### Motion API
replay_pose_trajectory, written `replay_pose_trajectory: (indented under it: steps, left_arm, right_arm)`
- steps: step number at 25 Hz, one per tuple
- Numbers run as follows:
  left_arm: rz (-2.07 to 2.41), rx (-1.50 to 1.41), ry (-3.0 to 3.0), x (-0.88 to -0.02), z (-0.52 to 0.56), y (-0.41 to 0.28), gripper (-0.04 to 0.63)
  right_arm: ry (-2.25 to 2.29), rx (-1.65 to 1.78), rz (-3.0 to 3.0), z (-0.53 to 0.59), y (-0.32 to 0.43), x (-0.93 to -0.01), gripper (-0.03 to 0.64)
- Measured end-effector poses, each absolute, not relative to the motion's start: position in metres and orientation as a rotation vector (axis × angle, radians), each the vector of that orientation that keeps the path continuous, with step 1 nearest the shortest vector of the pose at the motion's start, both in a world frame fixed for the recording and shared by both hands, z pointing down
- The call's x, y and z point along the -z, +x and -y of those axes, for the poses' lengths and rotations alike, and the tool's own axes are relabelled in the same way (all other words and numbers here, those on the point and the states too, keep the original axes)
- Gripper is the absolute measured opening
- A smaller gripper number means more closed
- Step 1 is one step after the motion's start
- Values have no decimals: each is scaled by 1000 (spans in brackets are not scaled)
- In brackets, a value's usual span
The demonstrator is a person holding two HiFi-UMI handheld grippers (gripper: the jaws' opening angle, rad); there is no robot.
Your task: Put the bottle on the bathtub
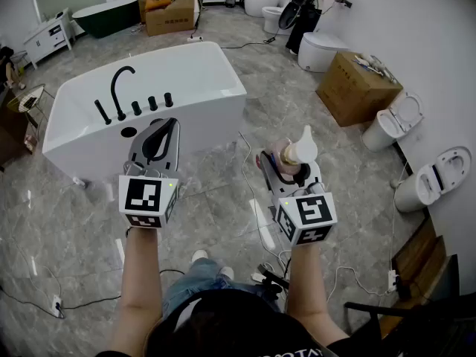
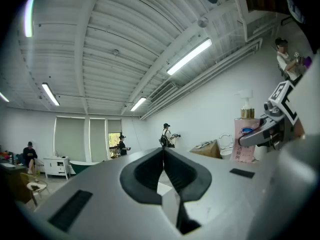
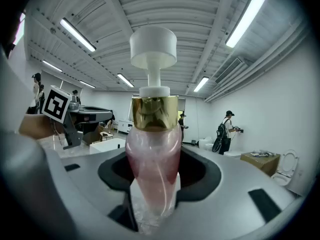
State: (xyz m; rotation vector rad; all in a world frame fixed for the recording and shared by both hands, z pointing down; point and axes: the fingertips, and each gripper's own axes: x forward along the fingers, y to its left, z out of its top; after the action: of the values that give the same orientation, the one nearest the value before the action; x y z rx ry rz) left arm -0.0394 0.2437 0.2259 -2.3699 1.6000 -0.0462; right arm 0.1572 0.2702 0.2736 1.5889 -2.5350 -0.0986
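The bottle [image 2: 245, 151] label's blue logo and print are too blurred to read.

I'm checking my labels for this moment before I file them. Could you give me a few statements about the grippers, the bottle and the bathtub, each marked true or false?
1. The right gripper is shut on the pink pump bottle with a gold collar and white pump head. True.
2. The left gripper holds a second bottle. False: its jaws are together with nothing between them.
3. The bottle stands on the white bathtub. False: it is in the right gripper, apart from the tub and above the floor.
4. A curved black faucet stands on the bathtub's rim. True.
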Motion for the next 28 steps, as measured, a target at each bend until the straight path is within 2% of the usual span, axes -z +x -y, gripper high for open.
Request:
replay_pose_trajectory:
  steps: [13,28]
  left_arm:
    - [-1533,81,-2374,-213,-202,-62,12]
    - [-1512,38,-2444,-240,-139,-106,12]
  right_arm:
    - [1612,128,2499,-237,127,-263,224]
    - [1681,101,2468,-176,89,-274,224]
